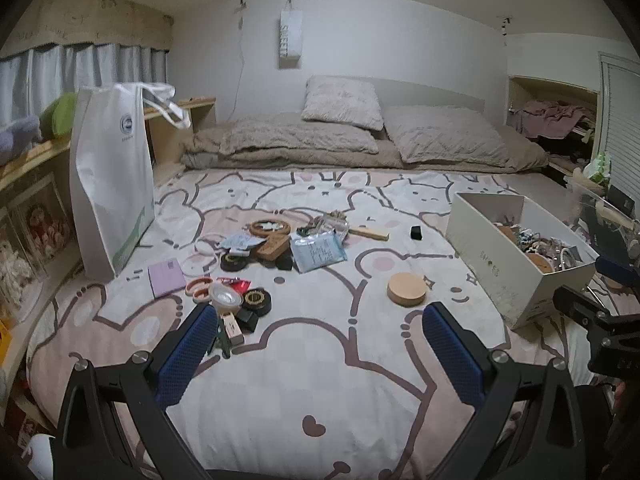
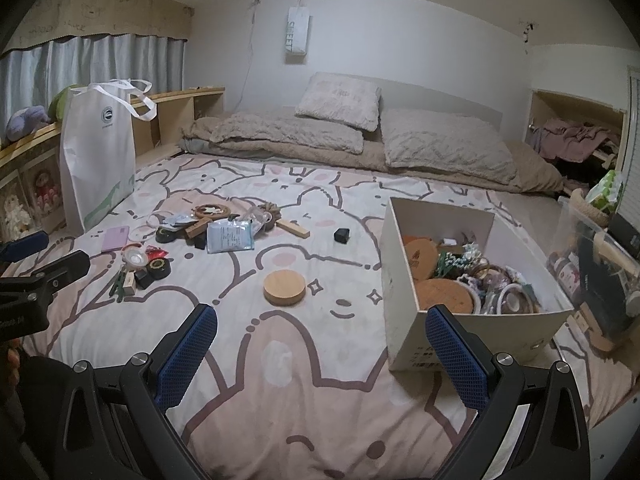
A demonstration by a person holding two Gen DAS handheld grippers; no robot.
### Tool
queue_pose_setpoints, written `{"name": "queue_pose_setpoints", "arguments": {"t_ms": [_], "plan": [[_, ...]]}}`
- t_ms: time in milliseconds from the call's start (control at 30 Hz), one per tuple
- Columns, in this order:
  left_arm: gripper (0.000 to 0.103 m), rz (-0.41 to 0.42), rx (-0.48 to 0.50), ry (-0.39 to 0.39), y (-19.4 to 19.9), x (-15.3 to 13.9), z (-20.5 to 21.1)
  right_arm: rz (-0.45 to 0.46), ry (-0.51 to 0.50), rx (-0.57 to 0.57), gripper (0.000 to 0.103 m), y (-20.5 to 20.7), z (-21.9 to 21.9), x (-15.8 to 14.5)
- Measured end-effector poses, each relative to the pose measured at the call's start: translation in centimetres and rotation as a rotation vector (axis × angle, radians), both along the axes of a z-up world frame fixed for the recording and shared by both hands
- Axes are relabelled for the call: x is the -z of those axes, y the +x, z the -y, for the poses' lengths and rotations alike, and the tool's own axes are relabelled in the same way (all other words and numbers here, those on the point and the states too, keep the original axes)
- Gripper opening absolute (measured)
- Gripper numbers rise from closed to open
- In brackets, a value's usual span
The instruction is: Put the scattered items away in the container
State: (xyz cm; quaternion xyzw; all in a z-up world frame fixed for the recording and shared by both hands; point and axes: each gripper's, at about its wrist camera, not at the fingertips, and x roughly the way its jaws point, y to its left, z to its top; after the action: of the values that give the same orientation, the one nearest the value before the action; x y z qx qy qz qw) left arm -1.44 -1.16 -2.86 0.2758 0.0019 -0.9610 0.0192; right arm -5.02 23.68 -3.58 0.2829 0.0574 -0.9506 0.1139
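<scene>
Both grippers are hovering low over a bed covered with a pink-and-white cartoon bear bedspread [image 1: 320, 360], each with its blue-padded fingers spread wide apart and gripping nothing. The left gripper [image 1: 320, 344] is pointing toward the cluster of scattered small items, with its left finger [image 1: 188, 348] sitting just in front of a small green-handled tool [image 1: 222, 340] and a black box [image 1: 248, 318]. The right gripper [image 2: 322, 346] is pointing up the middle of the bed, its right finger [image 2: 456, 356] overlapping the near wall of the open white cardboard box [image 2: 404, 280], which is lying on the right side of the bed and is already holding cork discs, rings and other trinkets. A round light-wood disc [image 2: 284, 287] is resting alone on the bedspread between the clutter and the box. Farther back, a blue-and-white plastic packet [image 2: 230, 236], a small black cube [image 2: 342, 235], a flat wooden stick [image 2: 295, 228], a lilac notepad [image 2: 116, 238] and black tape rolls [image 2: 160, 267] are lying spread across the cover, well apart from the box. A tall white paper shopping bag [image 1: 114, 184] is standing upright at the left edge of the bed, and grey-beige fluffy pillows [image 2: 444, 144] are lying at the head.
</scene>
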Motion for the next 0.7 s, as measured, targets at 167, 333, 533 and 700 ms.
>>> {"name": "queue_pose_setpoints", "arguments": {"t_ms": [167, 333, 533, 700], "plan": [[0.103, 0.042, -0.020, 0.009, -1.2, 1.4, 0.7, 0.043, -0.011, -0.014, 0.103, -0.9, 0.3, 1.4], [0.103, 0.081, -0.040, 0.018, -2.4, 2.9, 1.3, 0.086, -0.013, -0.019, 0.103, -1.8, 0.7, 2.9], [0.103, 0.131, -0.060, 0.039, -3.8, 4.8, 2.0, 0.129, -0.009, -0.030, 0.103, -3.0, 1.3, 4.5], [0.103, 0.178, -0.069, 0.096, -4.9, 6.3, 3.0, 0.172, -0.004, -0.037, 0.103, -3.9, 1.8, 6.0]]}}
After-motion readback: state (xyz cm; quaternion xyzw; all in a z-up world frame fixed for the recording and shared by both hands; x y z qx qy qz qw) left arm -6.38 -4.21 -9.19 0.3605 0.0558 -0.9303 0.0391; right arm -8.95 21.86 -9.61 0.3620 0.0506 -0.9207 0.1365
